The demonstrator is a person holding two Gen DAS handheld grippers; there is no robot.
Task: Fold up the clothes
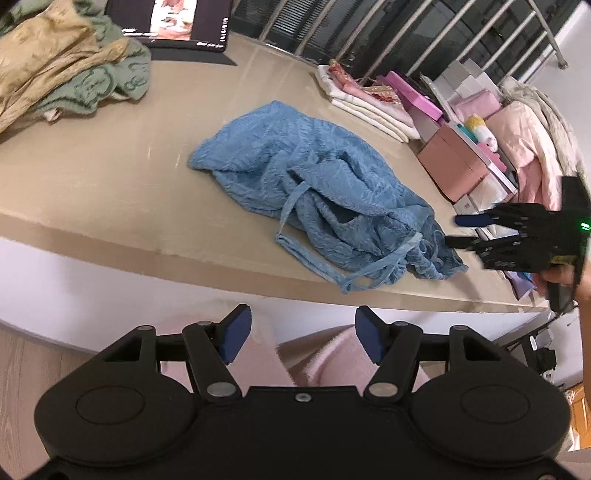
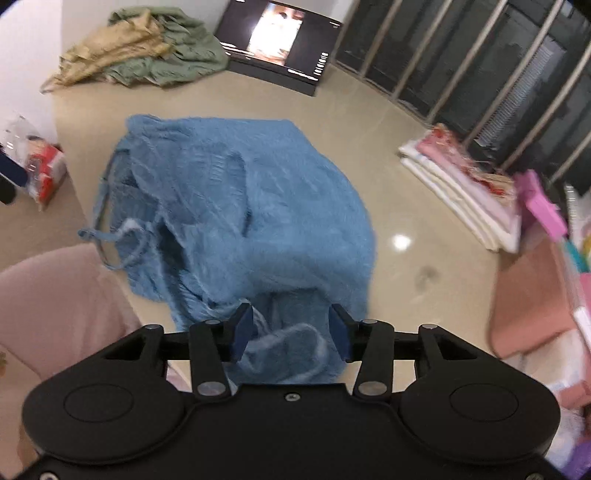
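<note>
A crumpled blue knitted garment (image 1: pixel 314 192) with thin straps lies on the beige table (image 1: pixel 110 192), near its front edge. It also fills the middle of the right wrist view (image 2: pixel 240 206). My left gripper (image 1: pixel 301 338) is open and empty, held off the table in front of its edge. My right gripper (image 2: pixel 291 334) is open, its fingers on either side of the garment's near edge. In the left wrist view the right gripper (image 1: pixel 452 230) sits at the garment's right end.
A pile of tan and green clothes (image 1: pixel 66 66) lies at the far left of the table. A tablet (image 1: pixel 173 26) stands at the back. Folded white and pink clothes (image 1: pixel 365 99) and pink boxes (image 1: pixel 461 162) sit at the right.
</note>
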